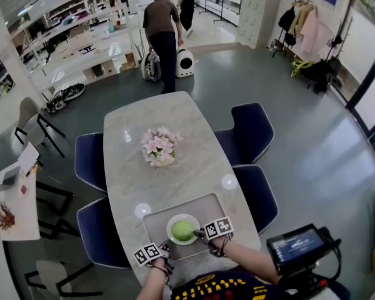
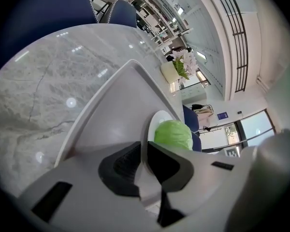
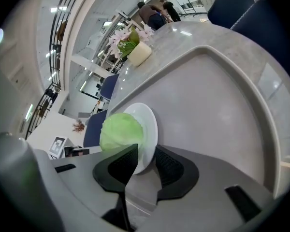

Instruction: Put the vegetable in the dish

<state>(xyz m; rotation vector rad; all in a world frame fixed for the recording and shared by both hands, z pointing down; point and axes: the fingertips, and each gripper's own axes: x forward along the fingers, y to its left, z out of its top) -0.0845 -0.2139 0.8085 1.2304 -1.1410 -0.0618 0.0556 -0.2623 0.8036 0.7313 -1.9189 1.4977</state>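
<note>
A round green vegetable [image 1: 183,230] lies in the white dish [image 1: 172,222], which stands on the grey tray [image 1: 156,220] at the near end of the marble table [image 1: 128,149]. My right gripper [image 1: 199,234] reaches in from the right and is shut on the dish's rim [image 3: 149,122]; that rim runs between the jaws of the right gripper [image 3: 146,161], with the vegetable [image 3: 121,132] just behind it. My left gripper [image 1: 165,250] is low at the tray's near left. The left gripper [image 2: 145,151] is shut with only a thin slit, pointing at the dish [image 2: 152,124] and the vegetable [image 2: 173,134].
A pot of pink flowers [image 1: 159,146] stands mid-table. Dark blue chairs [image 1: 253,130] line both long sides. A person [image 1: 161,30] walks at the far end of the room. A small screen [image 1: 297,245] sits at my right. The tray's raised rim [image 3: 241,86] curves around the dish.
</note>
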